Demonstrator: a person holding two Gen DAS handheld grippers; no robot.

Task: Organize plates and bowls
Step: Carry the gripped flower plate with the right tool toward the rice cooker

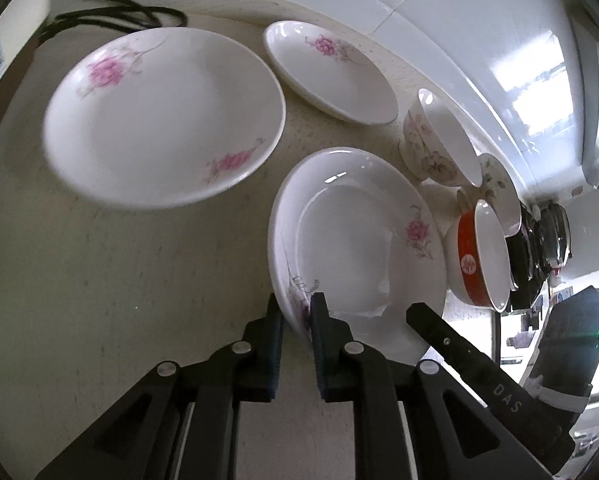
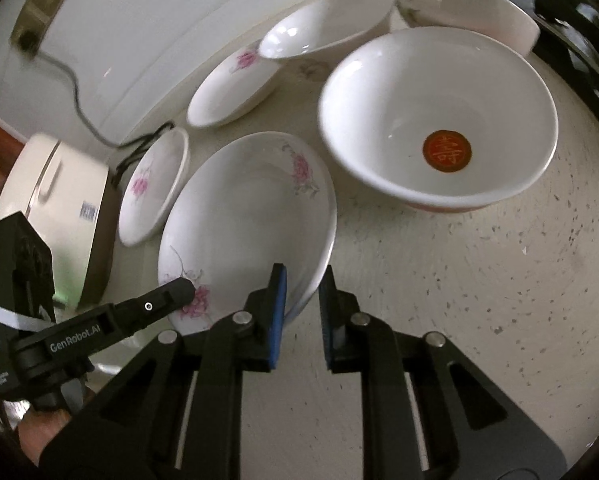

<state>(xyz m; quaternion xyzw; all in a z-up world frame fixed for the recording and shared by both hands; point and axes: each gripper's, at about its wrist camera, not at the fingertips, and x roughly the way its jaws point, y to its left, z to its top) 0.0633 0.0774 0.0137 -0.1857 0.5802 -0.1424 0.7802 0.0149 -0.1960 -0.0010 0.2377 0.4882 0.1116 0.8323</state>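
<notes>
A deep white plate with pink flowers (image 1: 359,240) (image 2: 243,216) lies on the speckled counter. My left gripper (image 1: 297,306) is shut on its near rim, one pad inside and one outside. My right gripper (image 2: 303,282) is shut on the opposite rim of the same plate. In each wrist view a black finger of the other gripper reaches the plate, the right one's fingertip (image 1: 423,318) and the left one's fingertip (image 2: 175,290). A red-sided bowl (image 1: 479,256) (image 2: 439,120) with a red emblem inside stands just beside the plate.
A large flowered plate (image 1: 163,120) (image 2: 151,188) and a smaller one (image 1: 331,72) (image 2: 231,88) lie further back. Two white bowls (image 1: 439,144) (image 2: 323,24) stand by the tiled wall. A rice cooker (image 2: 55,200) and its black cable (image 1: 119,16) sit at the left, a stove (image 1: 539,240) at the right.
</notes>
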